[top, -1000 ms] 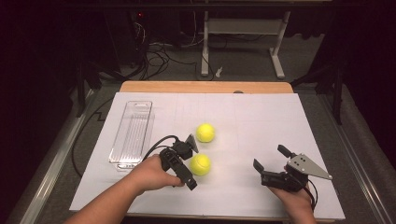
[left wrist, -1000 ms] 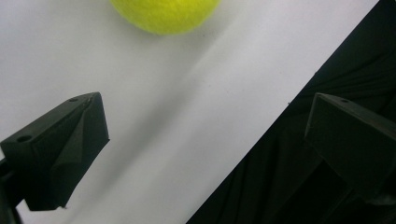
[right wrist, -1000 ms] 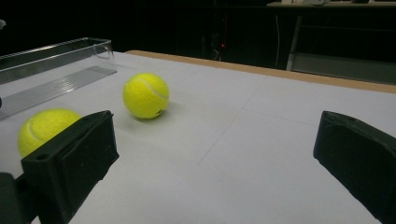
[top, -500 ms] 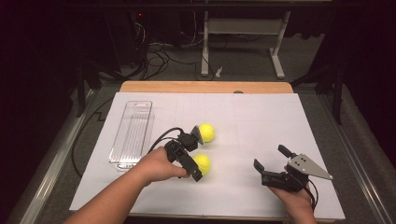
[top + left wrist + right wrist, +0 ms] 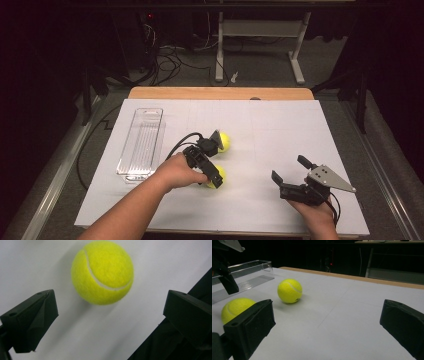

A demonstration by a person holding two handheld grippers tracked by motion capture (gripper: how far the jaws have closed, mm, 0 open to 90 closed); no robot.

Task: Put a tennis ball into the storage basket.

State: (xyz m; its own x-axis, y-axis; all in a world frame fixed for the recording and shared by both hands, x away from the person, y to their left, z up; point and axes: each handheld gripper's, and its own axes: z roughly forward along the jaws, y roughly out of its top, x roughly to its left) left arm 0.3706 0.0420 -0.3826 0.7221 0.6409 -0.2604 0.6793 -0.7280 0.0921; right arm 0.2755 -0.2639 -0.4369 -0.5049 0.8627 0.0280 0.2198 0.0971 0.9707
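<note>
Two yellow tennis balls lie on the white table cover. The far ball [image 5: 224, 142] [image 5: 289, 290] sits just past the near ball [image 5: 218, 176] [image 5: 235, 309]. My left gripper [image 5: 215, 156] hovers open over the pair, one jaw across the near ball and the other by the far one. In the left gripper view a ball [image 5: 102, 272] lies ahead of the open left gripper [image 5: 111, 300], untouched; which ball it is I cannot tell. My right gripper [image 5: 290, 170] [image 5: 327, 307] rests open and holds nothing at the front right, pointing at both balls.
A clear plastic tray [image 5: 141, 142] [image 5: 249, 271] lies lengthwise at the left of the white cover [image 5: 280, 130]. A wooden table edge [image 5: 220, 93] runs along the back. Desk legs and cables stand on the dark floor beyond.
My left hand has carried its gripper forward and to the right, from beside the near ball to over both balls. The right gripper and both balls have stayed put.
</note>
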